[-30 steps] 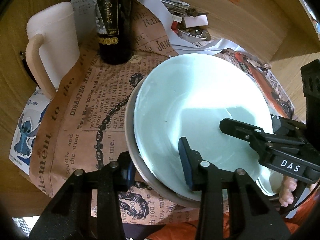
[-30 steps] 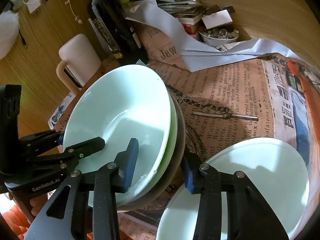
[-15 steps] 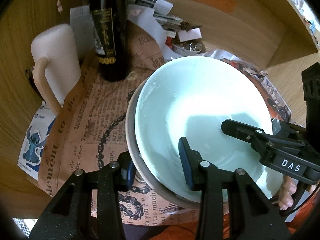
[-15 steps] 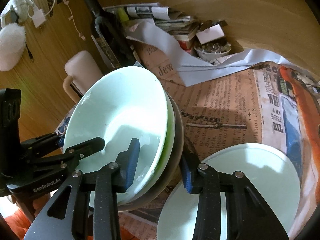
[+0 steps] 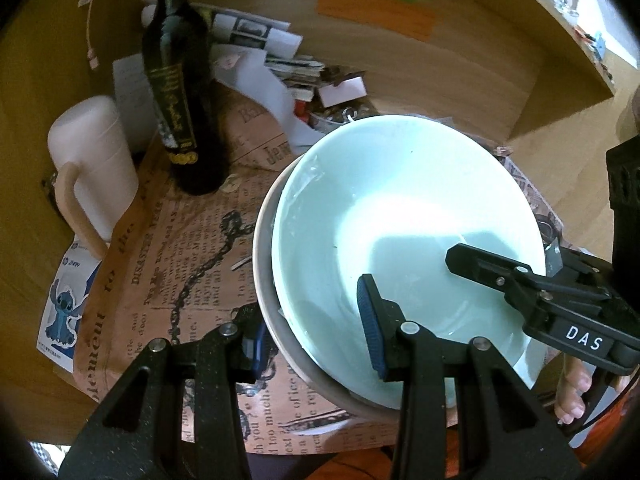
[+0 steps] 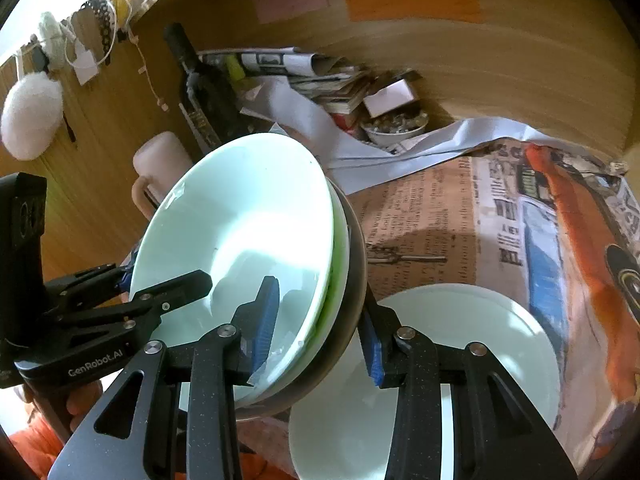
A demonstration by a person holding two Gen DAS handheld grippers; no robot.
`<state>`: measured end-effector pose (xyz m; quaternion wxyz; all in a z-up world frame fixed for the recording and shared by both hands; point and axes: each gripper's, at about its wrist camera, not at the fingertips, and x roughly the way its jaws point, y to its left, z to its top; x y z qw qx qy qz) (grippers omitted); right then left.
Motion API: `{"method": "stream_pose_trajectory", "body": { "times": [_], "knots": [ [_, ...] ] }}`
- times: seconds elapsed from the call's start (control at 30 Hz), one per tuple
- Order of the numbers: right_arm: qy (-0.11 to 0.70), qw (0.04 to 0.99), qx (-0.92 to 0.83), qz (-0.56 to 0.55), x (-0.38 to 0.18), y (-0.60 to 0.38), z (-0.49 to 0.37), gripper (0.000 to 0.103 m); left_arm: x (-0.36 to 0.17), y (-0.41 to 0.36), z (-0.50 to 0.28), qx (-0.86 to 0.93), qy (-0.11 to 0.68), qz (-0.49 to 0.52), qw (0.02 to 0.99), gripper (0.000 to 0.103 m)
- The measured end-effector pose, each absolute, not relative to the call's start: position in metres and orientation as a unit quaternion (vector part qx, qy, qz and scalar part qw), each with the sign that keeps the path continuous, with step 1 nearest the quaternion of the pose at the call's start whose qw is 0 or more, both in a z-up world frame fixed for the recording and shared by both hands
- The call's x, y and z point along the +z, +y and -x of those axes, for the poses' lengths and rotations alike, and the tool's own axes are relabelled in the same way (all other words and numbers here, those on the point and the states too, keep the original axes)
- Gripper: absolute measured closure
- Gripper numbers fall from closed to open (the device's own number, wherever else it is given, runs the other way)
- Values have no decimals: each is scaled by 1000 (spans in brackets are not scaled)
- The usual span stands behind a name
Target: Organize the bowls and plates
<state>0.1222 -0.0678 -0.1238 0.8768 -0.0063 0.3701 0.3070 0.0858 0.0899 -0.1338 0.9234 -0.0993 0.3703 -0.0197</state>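
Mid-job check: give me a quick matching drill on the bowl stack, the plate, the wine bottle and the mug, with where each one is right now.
Things:
1. bowl stack
2. plate
3. wine bottle
4. mug

Places:
A. flat on the newspaper, under the right gripper
B. upright on the newspaper, beside the mug
C. gripped at its rim by both grippers, the left gripper included
D. far left, handle toward the camera

Pairs: 1-C, 2-A, 3-B, 4-D

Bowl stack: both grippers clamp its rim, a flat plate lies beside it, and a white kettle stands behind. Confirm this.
Not quite: behind the bowl stack stands a dark wine bottle with a white mug, no kettle. The left wrist view shows it. Both grippers' hold and the plate stand.
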Motion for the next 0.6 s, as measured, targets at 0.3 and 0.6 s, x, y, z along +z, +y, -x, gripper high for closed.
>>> {"method": "stream_pose_trajectory", "body": {
  "times": [0.3,0.6],
  "knots": [
    [353,890,289,-2,-118,-97,-110,68,-128,66,-79,-40,361,84,928,64],
    [352,896,271,-7,-121,-124,-99,68,-126,43,-72,-57,363,75,927,64]
  ]
}}
